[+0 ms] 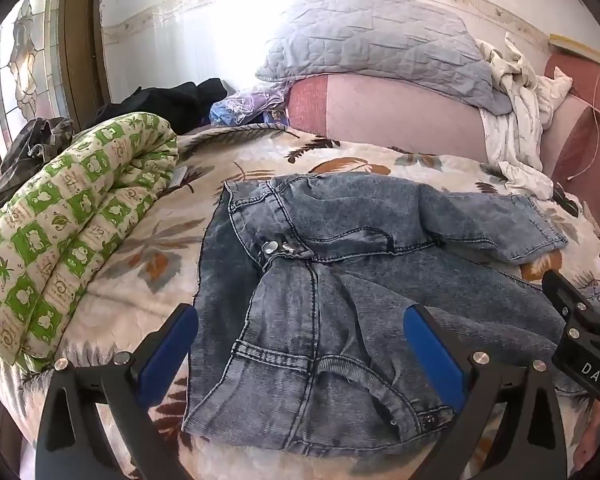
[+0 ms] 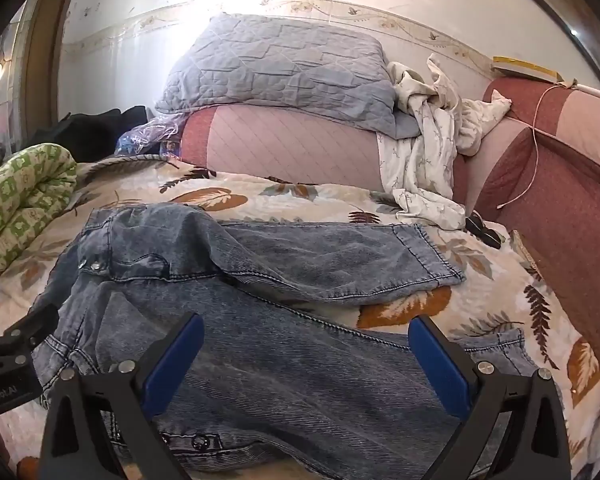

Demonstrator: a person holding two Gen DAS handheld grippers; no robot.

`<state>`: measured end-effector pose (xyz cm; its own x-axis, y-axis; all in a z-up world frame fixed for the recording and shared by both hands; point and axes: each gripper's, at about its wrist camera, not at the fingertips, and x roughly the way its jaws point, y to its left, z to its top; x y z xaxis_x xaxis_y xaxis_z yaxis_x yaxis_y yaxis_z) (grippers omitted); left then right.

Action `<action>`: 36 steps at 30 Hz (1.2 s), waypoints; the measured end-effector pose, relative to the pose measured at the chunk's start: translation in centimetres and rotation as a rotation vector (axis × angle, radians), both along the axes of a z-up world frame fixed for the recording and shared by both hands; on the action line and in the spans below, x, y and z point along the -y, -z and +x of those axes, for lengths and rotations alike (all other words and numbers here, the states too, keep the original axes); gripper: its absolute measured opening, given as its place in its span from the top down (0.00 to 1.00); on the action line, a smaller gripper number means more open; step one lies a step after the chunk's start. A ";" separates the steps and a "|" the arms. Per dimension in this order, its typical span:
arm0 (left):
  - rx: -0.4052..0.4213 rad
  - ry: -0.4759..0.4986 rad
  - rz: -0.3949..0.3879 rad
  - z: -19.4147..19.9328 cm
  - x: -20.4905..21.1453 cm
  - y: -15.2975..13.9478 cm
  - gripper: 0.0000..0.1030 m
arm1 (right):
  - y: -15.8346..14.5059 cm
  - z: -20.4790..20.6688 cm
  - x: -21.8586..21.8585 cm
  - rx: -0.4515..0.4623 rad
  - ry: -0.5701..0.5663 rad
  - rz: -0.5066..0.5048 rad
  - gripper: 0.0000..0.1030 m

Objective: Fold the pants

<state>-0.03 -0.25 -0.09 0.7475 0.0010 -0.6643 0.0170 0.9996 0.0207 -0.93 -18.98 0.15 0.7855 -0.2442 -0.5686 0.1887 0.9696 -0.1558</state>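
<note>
Grey-blue washed jeans (image 1: 332, 280) lie crumpled on a leaf-patterned bedspread (image 1: 148, 248); the waistband with metal snaps (image 1: 276, 246) faces left and one leg (image 2: 340, 260) stretches right. My left gripper (image 1: 300, 328) hovers wide open above the waist and pocket area, blue pads (image 1: 168, 348) apart, nothing between them. My right gripper (image 2: 306, 348) hovers open over the nearer leg (image 2: 300, 380). The right gripper (image 1: 576, 320) also shows in the left wrist view at the right edge, and the left gripper (image 2: 16, 344) shows at the left edge of the right wrist view.
A rolled green-and-white quilt (image 1: 60, 220) lies left of the jeans. A grey quilted pillow (image 2: 276, 68) rests on a pink cushion (image 2: 292, 148) at the back, with white cloth (image 2: 428, 152) draped beside it. Dark clothes (image 1: 164, 100) pile at the back left. A red-pink headboard (image 2: 560, 208) bounds the right.
</note>
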 end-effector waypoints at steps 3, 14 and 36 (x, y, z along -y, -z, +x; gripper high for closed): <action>-0.007 0.009 0.002 0.0 0.1 0.1 0.01 | -0.1 -0.1 -0.1 0.008 0.000 -0.012 0.00; -0.056 0.037 -0.003 1.0 0.7 1.6 0.01 | 0.2 0.1 0.6 -0.001 0.011 -0.014 0.00; -0.083 -0.201 -0.067 3.4 -6.2 2.4 0.01 | 2.2 -0.5 13.1 -0.092 0.243 0.119 0.00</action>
<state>3.36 5.96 -2.45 0.6793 0.0980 -0.7273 -0.1840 0.9821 -0.0395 -1.38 -32.05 -2.06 0.6560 -0.3468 -0.6704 0.4086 0.9100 -0.0709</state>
